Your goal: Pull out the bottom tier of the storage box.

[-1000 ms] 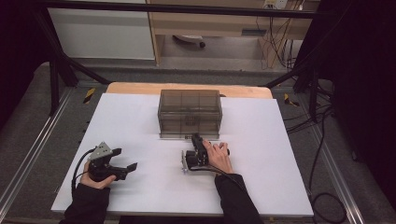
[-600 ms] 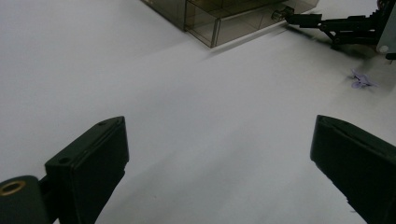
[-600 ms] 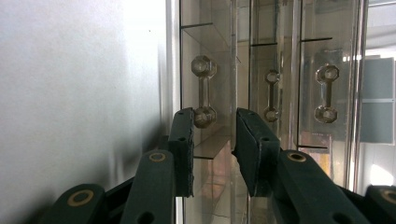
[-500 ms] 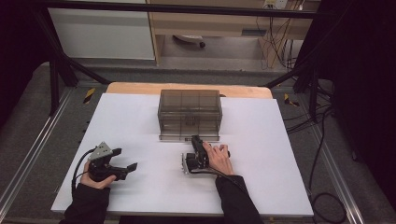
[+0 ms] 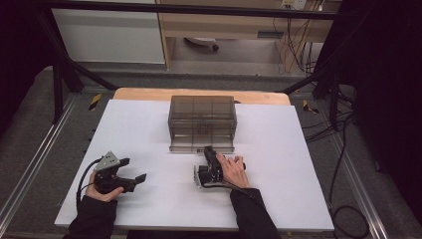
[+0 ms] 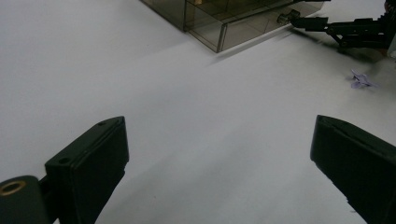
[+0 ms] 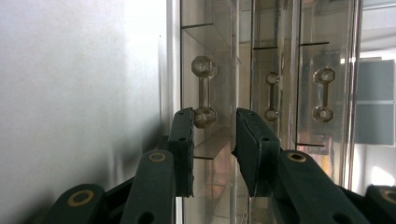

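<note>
Right gripper (image 5: 208,150), matte black, lies on its side on the table (image 5: 298,164), nose at the bottom drawer (image 5: 201,145) of the drawer unit (image 5: 201,117). Its jaws are drawn close around the drawer's handle (image 7: 204,91): one knob end sits in the gap, touching the left pad, a sliver of space at the right pad. Cannot tell whether they actually clamp it.

Largest first:
- table: flat white sheet, matte, wooden edge at the far side.
- drawer unit: smoky translucent plastic box, boxy, mid-table toward the far side. Bottom drawer sticks out slightly toward the person.
- left gripper (image 5: 130,175): black, grey 3-cornered plate on top, well apart from the unit at front left, jaws spread wide, nothing between them.
- handle: clear plastic dumbbell, 2 faceted knobs joined by a thin bar.

Right gripper view adds 2 more such handles on neighbouring drawers. Left gripper view adds a small purple scrap (image 6: 360,79) on the white sheet near the right gripper. High view gives the layout.
</note>
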`<state>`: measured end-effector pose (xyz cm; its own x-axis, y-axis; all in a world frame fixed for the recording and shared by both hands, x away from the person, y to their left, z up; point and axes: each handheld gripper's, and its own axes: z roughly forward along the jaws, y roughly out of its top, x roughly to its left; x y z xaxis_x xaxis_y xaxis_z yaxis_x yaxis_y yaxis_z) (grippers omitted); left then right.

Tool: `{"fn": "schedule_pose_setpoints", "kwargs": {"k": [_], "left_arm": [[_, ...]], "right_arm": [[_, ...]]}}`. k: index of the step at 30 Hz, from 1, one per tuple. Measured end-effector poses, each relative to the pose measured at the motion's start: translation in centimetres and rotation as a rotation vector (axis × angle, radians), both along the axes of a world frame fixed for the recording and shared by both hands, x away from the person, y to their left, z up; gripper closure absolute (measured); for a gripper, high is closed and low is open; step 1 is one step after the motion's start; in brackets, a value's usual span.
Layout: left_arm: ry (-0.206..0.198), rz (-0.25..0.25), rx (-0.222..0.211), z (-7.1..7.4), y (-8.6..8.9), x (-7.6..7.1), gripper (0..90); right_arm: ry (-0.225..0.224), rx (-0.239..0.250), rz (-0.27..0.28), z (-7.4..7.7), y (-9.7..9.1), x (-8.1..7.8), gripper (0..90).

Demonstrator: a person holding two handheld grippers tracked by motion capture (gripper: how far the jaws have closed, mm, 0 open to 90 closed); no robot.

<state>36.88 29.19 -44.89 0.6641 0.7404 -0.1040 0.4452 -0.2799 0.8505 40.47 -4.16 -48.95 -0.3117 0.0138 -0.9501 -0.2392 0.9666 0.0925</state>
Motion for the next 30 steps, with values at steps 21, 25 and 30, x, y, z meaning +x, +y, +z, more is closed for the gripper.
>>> {"fn": "schedule_pose_setpoints", "kwargs": {"k": [21, 25, 30], "left_arm": [[-0.002, -0.001, 0.004, 0.01, -0.02, 0.0, 3.7], [0.0, -0.001, 0.004, 0.0, -0.04, 0.01, 3.7], [-0.002, -0.001, 0.003, 0.01, -0.02, 0.0, 3.7]], "right_arm": [[0.012, -0.006, 0.005, 0.03, -0.09, -0.93, 68.6], [0.014, -0.005, 0.004, -0.03, -0.11, -1.02, 68.5], [0.014, -0.005, 0.004, -0.03, -0.12, -1.03, 68.5]]}}
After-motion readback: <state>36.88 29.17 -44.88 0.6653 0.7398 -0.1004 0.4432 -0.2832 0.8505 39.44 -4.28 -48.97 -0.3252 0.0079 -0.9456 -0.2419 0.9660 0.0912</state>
